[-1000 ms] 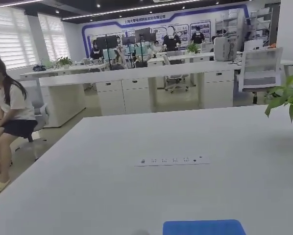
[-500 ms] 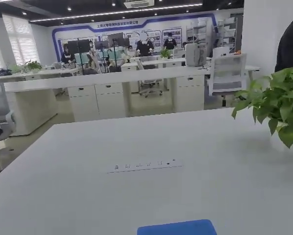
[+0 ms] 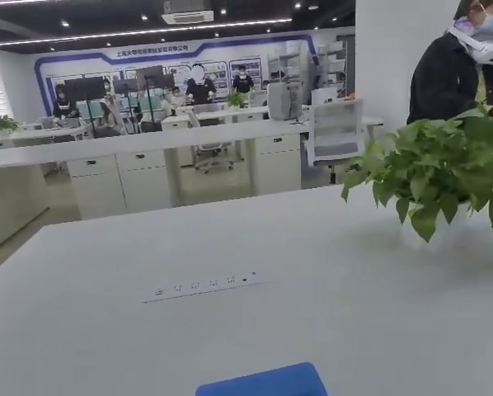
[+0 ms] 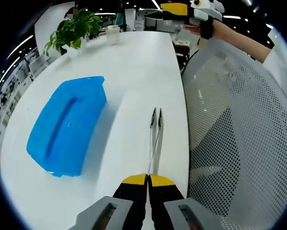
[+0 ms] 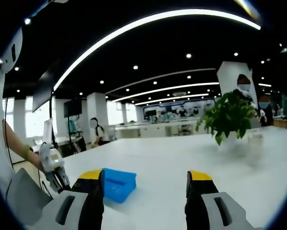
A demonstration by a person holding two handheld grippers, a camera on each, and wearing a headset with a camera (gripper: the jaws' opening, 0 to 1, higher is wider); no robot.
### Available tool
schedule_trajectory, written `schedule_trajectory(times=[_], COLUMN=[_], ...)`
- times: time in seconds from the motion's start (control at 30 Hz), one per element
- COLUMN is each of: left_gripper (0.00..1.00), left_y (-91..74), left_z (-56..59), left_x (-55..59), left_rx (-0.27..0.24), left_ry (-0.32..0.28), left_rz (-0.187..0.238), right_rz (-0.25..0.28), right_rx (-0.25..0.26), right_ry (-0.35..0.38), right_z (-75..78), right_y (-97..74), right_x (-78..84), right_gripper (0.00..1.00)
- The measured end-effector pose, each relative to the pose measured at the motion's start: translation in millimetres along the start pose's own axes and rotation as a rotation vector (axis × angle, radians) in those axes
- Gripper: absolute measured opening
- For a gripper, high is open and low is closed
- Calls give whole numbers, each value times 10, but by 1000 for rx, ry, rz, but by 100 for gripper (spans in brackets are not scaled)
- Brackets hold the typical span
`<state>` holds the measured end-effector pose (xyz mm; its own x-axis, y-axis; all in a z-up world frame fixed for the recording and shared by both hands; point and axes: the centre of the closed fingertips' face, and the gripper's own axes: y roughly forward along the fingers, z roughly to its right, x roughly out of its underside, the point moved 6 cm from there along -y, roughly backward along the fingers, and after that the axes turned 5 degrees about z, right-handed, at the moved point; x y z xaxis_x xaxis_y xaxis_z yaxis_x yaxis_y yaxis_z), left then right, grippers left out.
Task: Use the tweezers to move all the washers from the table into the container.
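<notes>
Holding the tweezers clamped in the left claw, right claw apart, the person should lower the tips slowly toward the worktop beside the blue container; washers are too small to tell.

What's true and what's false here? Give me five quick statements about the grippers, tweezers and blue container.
1. The left gripper is shut on the tweezers. True.
2. The right gripper has its fingers closed. False: they stand apart, holding nothing.
3. The blue container sits on the white table. True.
4. The tweezers' tips are inside the container. False: they are beside it, apart.
5. A potted plant stands on the table. True.
</notes>
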<state>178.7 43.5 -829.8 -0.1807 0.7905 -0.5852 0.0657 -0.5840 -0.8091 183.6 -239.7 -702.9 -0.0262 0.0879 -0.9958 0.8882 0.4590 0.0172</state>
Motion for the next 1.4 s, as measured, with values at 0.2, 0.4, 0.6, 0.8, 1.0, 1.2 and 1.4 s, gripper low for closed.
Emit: schedule_trajectory(times=[0.2,0.4,0.6,0.8,1.0,1.2,1.4], left_gripper=[0,2,22,42,78,99,99], left_y=[7,-37,-354,-767,-1133,-1309,-1364], left_z=[28,50,88,149,152,82,45], left_x=[-4,33,-50,-154,-285,-246,-203], left_rx=[-2,-46,-193,-320,-532,-864,-929], left_ry=[-8,-62,-253,-464,-595,-484,-475], left_rz=[22,55,273,573,892,894,896], right_rz=[-48,-79,-54,-51,95,32,15], right_rx=[-32,-61,-27,-2,63,30,9], right_ry=[-53,-60,-77,-144,-194,-255,-221], right_z=[-83,-77,-31,-11,27,-49,-44], right_y=[33,17,27,37,10,59,82], right_x=[45,93,62,54,-147,-68,-22], right_gripper=[64,61,68,78,90,94,96])
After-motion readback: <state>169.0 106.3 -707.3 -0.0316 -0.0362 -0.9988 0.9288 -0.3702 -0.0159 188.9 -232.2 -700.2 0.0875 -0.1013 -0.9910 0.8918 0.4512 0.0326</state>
